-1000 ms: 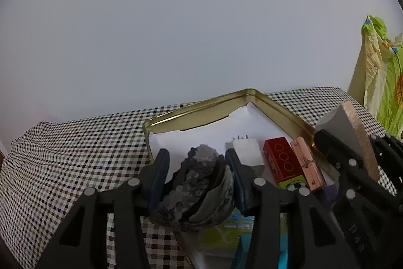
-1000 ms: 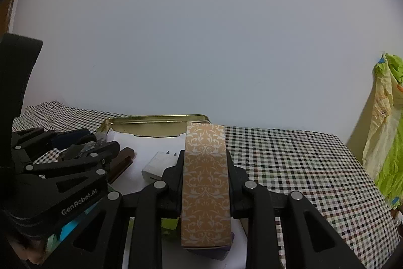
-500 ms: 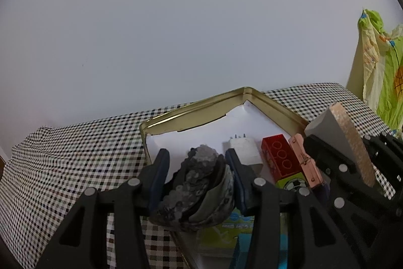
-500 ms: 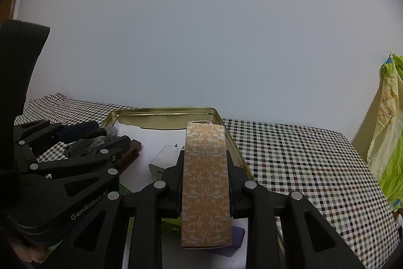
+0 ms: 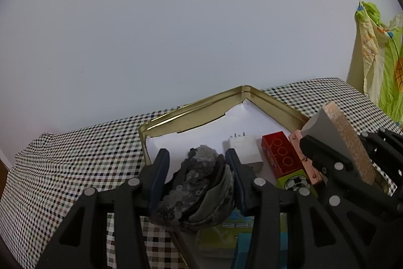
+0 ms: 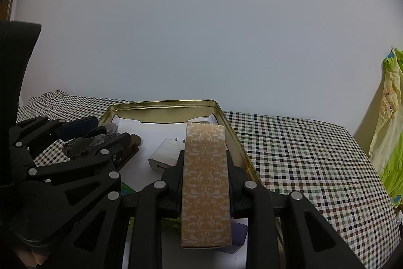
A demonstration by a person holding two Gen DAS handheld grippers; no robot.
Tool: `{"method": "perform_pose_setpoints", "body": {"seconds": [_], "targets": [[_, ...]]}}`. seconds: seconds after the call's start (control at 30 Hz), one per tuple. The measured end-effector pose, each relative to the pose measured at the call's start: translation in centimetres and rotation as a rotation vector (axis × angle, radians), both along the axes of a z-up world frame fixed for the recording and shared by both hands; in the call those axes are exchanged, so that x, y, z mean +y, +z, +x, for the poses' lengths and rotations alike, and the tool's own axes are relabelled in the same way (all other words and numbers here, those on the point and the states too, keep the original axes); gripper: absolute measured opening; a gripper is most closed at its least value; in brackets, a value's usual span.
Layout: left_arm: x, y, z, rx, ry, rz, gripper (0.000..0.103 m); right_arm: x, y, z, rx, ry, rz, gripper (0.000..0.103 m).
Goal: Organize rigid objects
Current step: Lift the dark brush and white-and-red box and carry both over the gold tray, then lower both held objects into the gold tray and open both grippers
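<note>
In the left wrist view my left gripper is shut on a grey sequined pouch, held over the near left edge of a gold tin. The right wrist view shows my right gripper shut on a tan box with a white floral pattern, above the tin's right side. Inside the tin, on white paper, lie a white charger, a red brick, a copper-coloured case and a green football box. The tan box also shows at the right of the left view.
A black-and-white checked cloth covers the table on both sides of the tin. A plain wall stands close behind it. Green and yellow fabric hangs at the far right. A purple item lies under the tan box, and green and blue packets lie at the tin's near end.
Both grippers keep their grips and stay where they were. The views shift only slightly.
</note>
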State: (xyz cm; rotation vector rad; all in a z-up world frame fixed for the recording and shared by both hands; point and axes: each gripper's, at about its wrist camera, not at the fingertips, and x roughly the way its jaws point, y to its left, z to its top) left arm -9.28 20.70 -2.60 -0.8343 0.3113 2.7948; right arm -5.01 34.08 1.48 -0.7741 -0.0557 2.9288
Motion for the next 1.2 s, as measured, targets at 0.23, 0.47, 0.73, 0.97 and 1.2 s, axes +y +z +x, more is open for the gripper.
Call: {"method": "perform_pose_setpoints", "body": {"seconds": [0.23,0.47,0.73,0.97,1.2], "targets": [[0.2,0.2,0.3,0.005,-0.011,-0.012,0.045,0.1,0.1,0.1,-0.003,0.000,0.000,0.028],[0.4,0.2,0.1,-0.042,-0.093,0.013,0.045,0.2,-0.4,-0.1,-0.014,-0.013,-0.020,0.028],[-0.2,-0.1,-0.8,-0.125,-0.054,0.075,0.050,0.6,-0.8,-0.4,-0.046,0.013,-0.088,0.029],[-1.9,0.0,-1.2,-0.140,0.033,0.151,0.086,1.5,-1.0,-0.1,-0.051,-0.012,-0.150,0.035],[-2.9,-0.1,-1.4,-0.092,0.097,0.178,0.103,2.6,-1.1,0.3,-0.023,-0.034,-0.213,0.062]]}}
